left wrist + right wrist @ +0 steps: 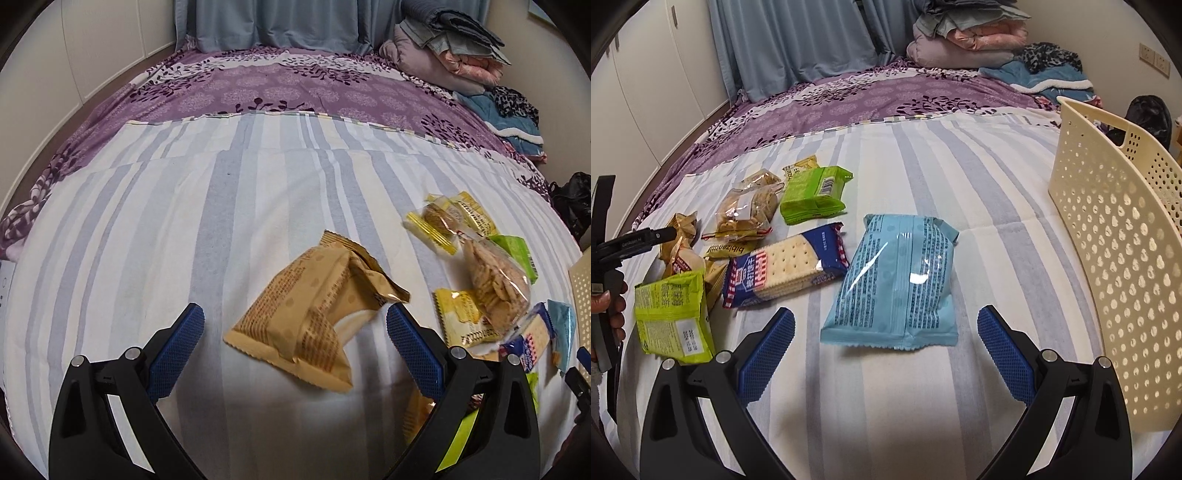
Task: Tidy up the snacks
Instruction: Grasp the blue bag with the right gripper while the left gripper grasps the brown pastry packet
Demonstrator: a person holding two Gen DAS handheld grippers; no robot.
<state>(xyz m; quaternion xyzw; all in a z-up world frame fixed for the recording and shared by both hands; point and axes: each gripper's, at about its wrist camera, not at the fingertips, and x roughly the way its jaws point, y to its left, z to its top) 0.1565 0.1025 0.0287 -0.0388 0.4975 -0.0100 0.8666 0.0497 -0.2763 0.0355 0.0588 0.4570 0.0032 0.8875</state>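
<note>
A: Bedding noted first: a striped sheet (979, 177) is spread over a purple floral bedspread (849, 92), with blue curtains (790, 40) and folded blankets (964, 44) seen at the far end.

B: Largest item recorded on the sheet?

A: A cream perforated basket (1115, 240), stood upright at the right side of the right wrist view. What it holds cannot be told.

B: And the snacks?

A: A light blue packet (897, 284) is laid flat just ahead of the right gripper (886, 328), between basket and the snack cluster. A tan packet (314, 314) is seen crumpled just ahead of the left gripper (295, 325). Beside the blue packet, a blue cracker pack (786, 269) is laid. Further left, two green packets are logged: one near (674, 317), one farther (812, 195). A clear bag of biscuits (750, 210) is placed between them, with small yellow packets (458, 317) partly hidden by it in the left wrist view.

B: Tool state?

A: Both sets of blue-padded fingers are spread wide; nothing is held by either. The tan packet is framed between the left fingers but contact cannot be confirmed. The blue packet is not touched.

B: Anything else?

A: A hand (613, 306) is glimpsed at the left edge of the right wrist view, wrapped on the left tool's handle.
</note>
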